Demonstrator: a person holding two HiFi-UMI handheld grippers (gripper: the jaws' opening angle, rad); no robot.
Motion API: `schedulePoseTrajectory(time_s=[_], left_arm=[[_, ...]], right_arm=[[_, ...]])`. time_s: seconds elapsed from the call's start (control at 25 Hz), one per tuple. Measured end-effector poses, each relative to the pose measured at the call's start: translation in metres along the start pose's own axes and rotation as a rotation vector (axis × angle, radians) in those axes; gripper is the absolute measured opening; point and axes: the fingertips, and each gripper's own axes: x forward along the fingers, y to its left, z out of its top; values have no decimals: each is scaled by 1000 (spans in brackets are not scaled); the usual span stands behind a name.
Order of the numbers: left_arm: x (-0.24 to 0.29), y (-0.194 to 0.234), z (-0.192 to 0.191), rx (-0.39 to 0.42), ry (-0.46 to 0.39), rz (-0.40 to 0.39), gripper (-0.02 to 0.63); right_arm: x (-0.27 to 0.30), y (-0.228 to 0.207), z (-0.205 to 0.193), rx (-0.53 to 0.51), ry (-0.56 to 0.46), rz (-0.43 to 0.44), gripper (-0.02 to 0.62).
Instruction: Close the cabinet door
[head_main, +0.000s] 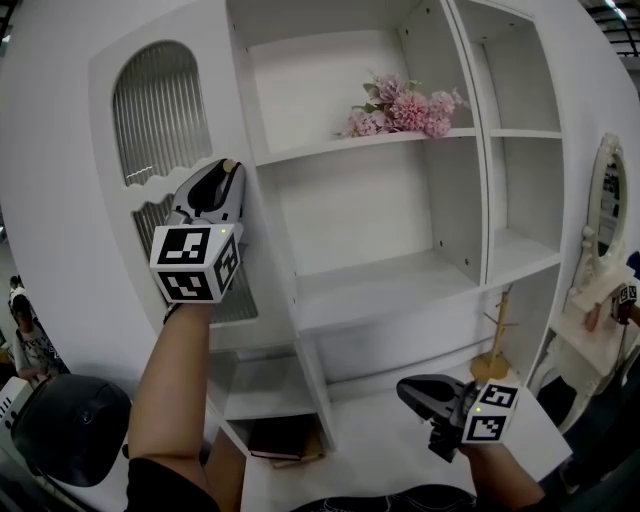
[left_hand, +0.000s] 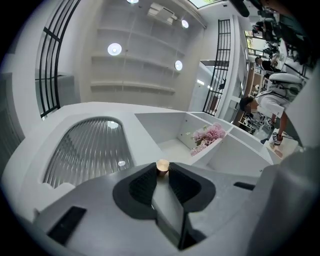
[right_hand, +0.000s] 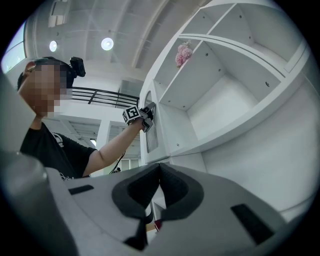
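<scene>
Left tongs (left_hand: 162, 173): are gripping a small brass knob (left_hand: 162, 166), the ribbed pads pressing it from either side with the jaws only as far apart as the knob is wide
Knob: is sitting on the cabinet door (head_main: 85, 210), close to the door's free edge, the edge nearest the cabinet's open shelves
Cabinet door: is hanging at the left side of the white cabinet (head_main: 350, 210), swung out from the cabinet's front rather than lying flush with it
Door window (head_main: 160, 105): an arched pane of ribbed glass is filling the upper part of the door, up and to the left of the knob
Left arm (head_main: 175, 385): is reaching up from below the cabinet's left side to the door, bare below a black sleeve
Right tongs (right_hand: 159, 168): are lying shut, the jaw tips touching and nothing between them
Right tongs' place: are hanging low in front of the cabinet's bottom right part, well apart from the door
Pink flowers (head_main: 405, 108): are lying on the cabinet's upper middle shelf, towards that shelf's right end
Wooden stand (head_main: 492, 350): is standing upright on the desk at the cabinet's lower right, just beyond the right tongs
Brown books (head_main: 283, 438): are lying flat in the cabinet's lowest left compartment, below the door
Oval mirror (head_main: 605, 200): is standing to the right of the cabinet
</scene>
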Motion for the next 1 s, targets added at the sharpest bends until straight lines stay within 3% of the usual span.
schedulePoseTrajectory(time_s=[0.36, 0.76, 1.0], left_arm=[[2, 1, 1, 4, 6, 1, 77], [5, -2, -1, 0, 131, -37, 82], [-7, 1, 10, -65, 136, -43, 173]], right_arm=[[3, -10, -7, 25, 12, 23, 6], [2, 15, -4, -3, 17, 48, 6], [-8, 46, 8, -25, -4, 59, 6]])
